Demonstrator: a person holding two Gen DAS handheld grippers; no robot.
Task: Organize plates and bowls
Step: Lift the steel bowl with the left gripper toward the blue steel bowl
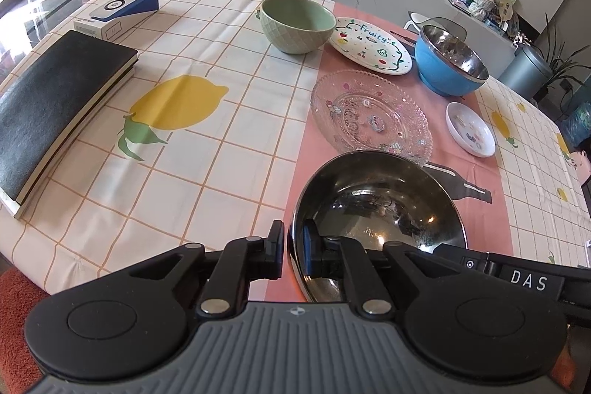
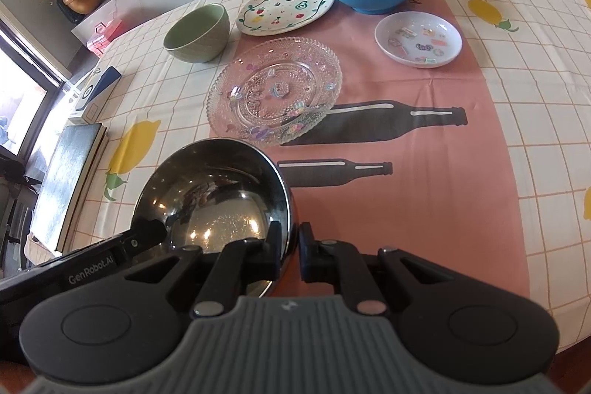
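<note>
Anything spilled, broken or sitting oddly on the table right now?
No spills or breakage visible. Only the steel bowl looks odd: it sits tilted at the near edge, its rim between both tongs, left and right.

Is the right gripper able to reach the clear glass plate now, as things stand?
Probably not at once. The right gripper straddles the rim of the steel bowl, as does the left gripper. Beyond the bowl, nothing blocks the glass plate.
</note>
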